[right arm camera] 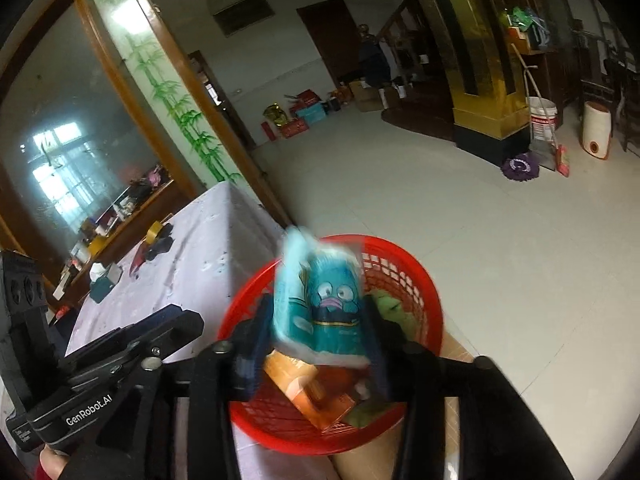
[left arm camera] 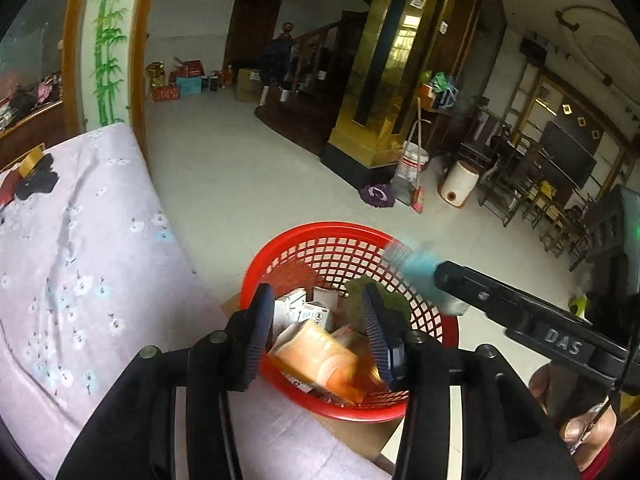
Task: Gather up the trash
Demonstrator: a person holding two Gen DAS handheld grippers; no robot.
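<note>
Holder: Closest to the lens is my left gripper (left arm camera: 317, 294). Its two ribbed fingers stand apart, and neither pad presses on anything.

Asker: So what is that orange shape in the gap?

Holder: An orange packet (left arm camera: 320, 360), blurred. It sits below the fingers, inside the red basket (left arm camera: 320, 230). I can't make out whether it rests on the pile or hangs just above it.

Asker: What else is in the basket?

Holder: Small white boxes (left arm camera: 312, 308) are toward the back. Something green and crumpled (left arm camera: 394, 306) is against the far right wall.

Asker: And your other hand?

Holder: My right gripper (right arm camera: 318, 312) points down over the same basket. A blue packet (right arm camera: 324, 300) with a cartoon face printed on it stands upright between its fingers. It nearly fills the gap. The packet is smeared, so I cannot tell whether the pads are clamping it or merely flanking it.

Asker: Where is that packet relative to the basket?

Holder: Above it. From the left wrist view, its top pokes past the right gripper's tip, over the far rim.

Asker: And the basket itself?

Holder: It sits just beside the edge of the table, which is covered in a lilac flowered cloth (left arm camera: 80, 260). Brown cardboard (right arm camera: 380, 456) shows under it. A tape roll (left arm camera: 34, 160) lies at the cloth's far end, well apart from both grippers.
</note>
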